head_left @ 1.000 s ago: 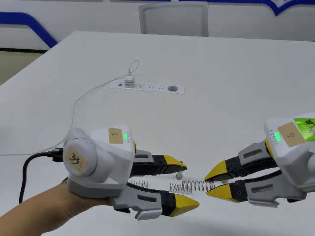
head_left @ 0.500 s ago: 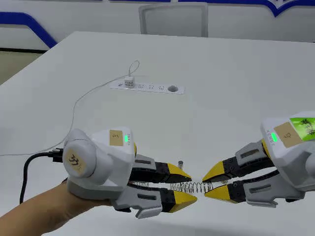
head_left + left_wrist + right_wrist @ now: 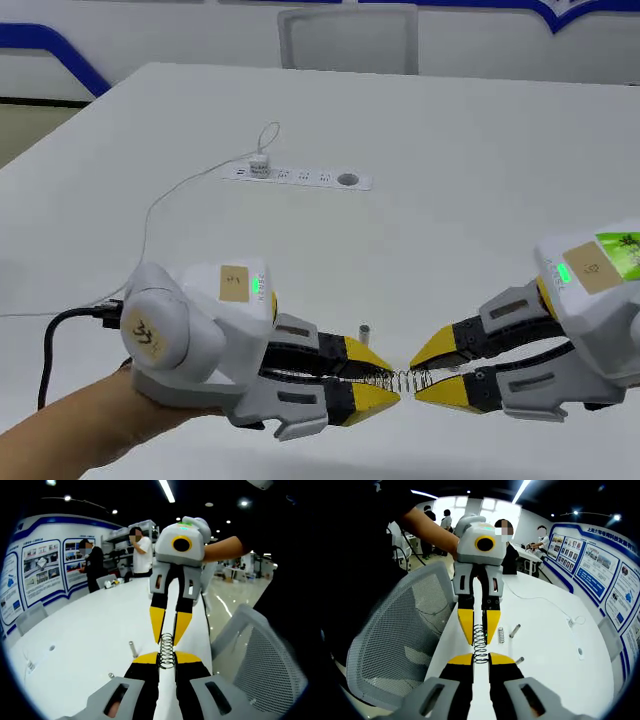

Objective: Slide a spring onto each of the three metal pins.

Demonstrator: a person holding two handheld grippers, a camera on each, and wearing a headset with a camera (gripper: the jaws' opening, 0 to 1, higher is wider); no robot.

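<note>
Left gripper [image 3: 393, 381] and right gripper [image 3: 416, 379] both narrow. Each pinches one end of spring [image 3: 405, 378], which spans tip to tip. Light, floppy, kinks if squeezed (my guess) — grip end coils, gently. Upright pin [image 3: 366, 330] just behind.

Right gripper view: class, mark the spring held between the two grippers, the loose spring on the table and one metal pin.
Held spring [image 3: 480, 645]: right gripper view, middle coils.
Loose spring [image 3: 501, 634]: right gripper view, mid-length.
Metal pin [image 3: 514, 630]: right gripper view, middle of shaft.
</note>
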